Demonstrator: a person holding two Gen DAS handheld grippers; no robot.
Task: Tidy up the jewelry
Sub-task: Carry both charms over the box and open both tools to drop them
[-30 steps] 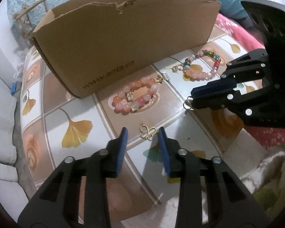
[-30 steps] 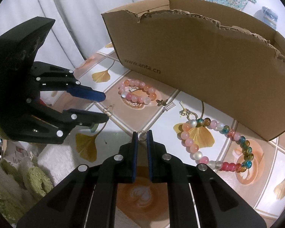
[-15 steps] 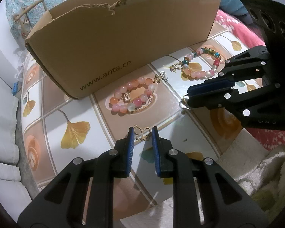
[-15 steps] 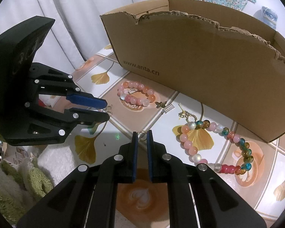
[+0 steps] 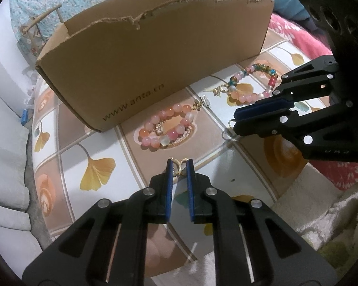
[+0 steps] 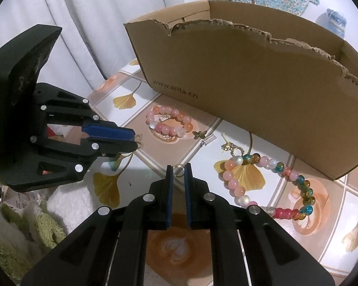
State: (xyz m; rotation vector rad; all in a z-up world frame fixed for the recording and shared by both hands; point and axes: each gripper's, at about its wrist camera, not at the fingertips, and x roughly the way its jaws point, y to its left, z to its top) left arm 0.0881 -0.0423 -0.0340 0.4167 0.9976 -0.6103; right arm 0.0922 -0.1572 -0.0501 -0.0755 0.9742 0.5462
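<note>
Jewelry is lying scattered on a tiled tabletop (image 5: 66,166) printed with yellow ginkgo leaves, all of it in front of a long brown cardboard box (image 5: 155,54) with a torn upper edge and a web address printed on its side. A small gold openwork charm with two loops (image 5: 178,164) is sitting between the blue pads of the left gripper (image 5: 178,166), well in front of the box; the jaws are closing on it, and the pads are touching its sides. A thin gold ring (image 6: 178,170) is being pinched at the tips of the right gripper (image 6: 178,170), whose jaws are clenched on it with only a narrow gap between the pads. In the left wrist view the right gripper (image 5: 236,121) is reaching in from the right, a small ring showing at its tips.

Nearer the box, a coiled bracelet of pink, peach and white beads (image 5: 169,128) is resting flat on a brown tile, just in front of the printed address. Beside it, a tiny gold insect-shaped charm (image 6: 199,134) and a small silver rectangular piece (image 6: 208,140) are lying close together. Further along the box front, a longer strand of pink, blue-green, amber and red beads (image 6: 284,174) is curving across a ginkgo leaf, a gold clasp (image 6: 230,147) at its end. Fluffy green and white cloth (image 6: 35,214) is lying at the table's near edge.
</note>
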